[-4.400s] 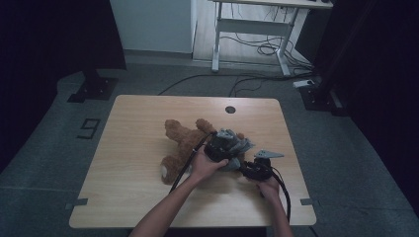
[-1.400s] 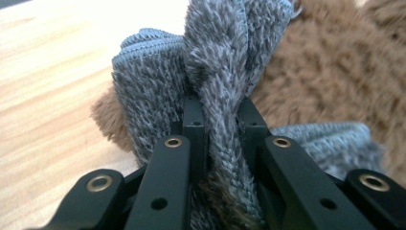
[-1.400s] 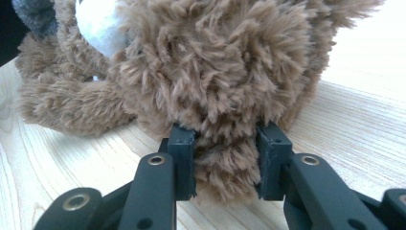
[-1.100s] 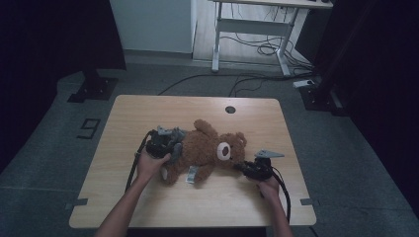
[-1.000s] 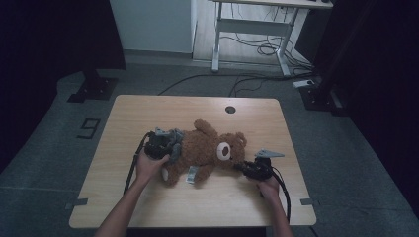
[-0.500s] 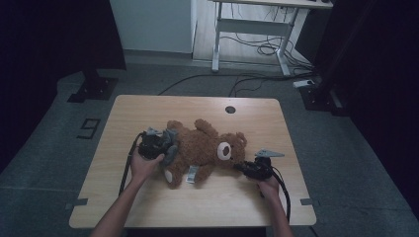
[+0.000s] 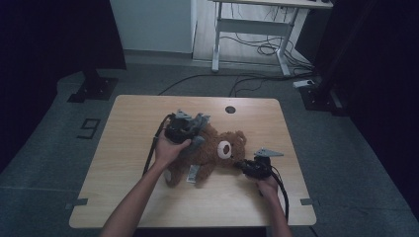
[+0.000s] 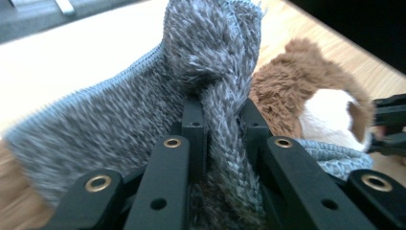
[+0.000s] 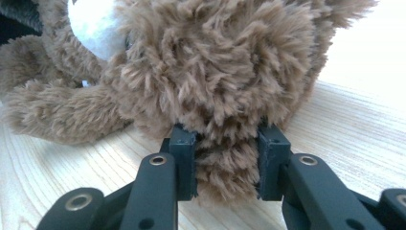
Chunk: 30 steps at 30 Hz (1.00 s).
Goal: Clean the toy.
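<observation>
A brown teddy bear (image 7: 217, 153) on the table (image 7: 128, 128) is pinned by the clenched right gripper (image 7: 245, 167), while its grey knitted garment (image 8: 143, 110), partly removed, is pinched in the left gripper (image 7: 195, 126).

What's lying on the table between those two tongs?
The teddy bear spans that stretch in the high view: left tongs pinch its grey garment, right tongs its fur.

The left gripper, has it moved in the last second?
Yes. The left gripper, clamped on the grey garment, went toward the table's round hole.
</observation>
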Available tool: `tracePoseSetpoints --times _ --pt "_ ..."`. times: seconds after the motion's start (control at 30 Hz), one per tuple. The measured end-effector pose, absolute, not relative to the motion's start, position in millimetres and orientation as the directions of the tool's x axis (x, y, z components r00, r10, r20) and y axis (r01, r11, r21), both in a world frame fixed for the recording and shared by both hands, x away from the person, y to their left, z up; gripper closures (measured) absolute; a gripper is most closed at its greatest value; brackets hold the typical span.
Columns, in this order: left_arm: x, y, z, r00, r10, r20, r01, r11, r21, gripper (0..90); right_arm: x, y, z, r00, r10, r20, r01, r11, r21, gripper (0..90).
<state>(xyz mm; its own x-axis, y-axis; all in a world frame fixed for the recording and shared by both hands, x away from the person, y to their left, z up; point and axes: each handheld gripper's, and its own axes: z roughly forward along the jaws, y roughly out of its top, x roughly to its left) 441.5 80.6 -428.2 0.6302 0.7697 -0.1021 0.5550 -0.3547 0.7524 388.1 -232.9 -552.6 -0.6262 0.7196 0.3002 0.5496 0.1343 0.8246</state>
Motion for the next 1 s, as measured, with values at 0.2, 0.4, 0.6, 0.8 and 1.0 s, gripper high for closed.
tracePoseSetpoints --times 0.2,0.4,0.6,0.8,1.0 --pt "448 71 -451 0.624 0.769 -0.137 0.592 -0.351 0.725 77.7 388 -234 -552 -0.633 0.718 0.289 0.542 0.145 0.827 65.9" --pt "436 81 -462 0.638 0.748 -0.186 0.607 -0.339 0.719 79.1 384 -236 -551 -0.637 0.719 0.277 0.551 0.173 0.816 49.9" --pt "418 91 -475 0.648 0.726 -0.23 0.591 -0.289 0.753 79.6 378 -248 -541 -0.602 0.739 0.303 0.547 0.105 0.83 33.0" --pt "403 92 -478 0.662 0.72 -0.21 0.562 -0.291 0.775 79.6 375 -247 -526 -0.6 0.729 0.33 0.511 0.032 0.859 16.5" --pt "393 97 -484 0.663 0.71 -0.239 0.554 -0.249 0.794 79.7 381 -229 -523 -0.617 0.715 0.328 0.519 0.057 0.853 4.4"
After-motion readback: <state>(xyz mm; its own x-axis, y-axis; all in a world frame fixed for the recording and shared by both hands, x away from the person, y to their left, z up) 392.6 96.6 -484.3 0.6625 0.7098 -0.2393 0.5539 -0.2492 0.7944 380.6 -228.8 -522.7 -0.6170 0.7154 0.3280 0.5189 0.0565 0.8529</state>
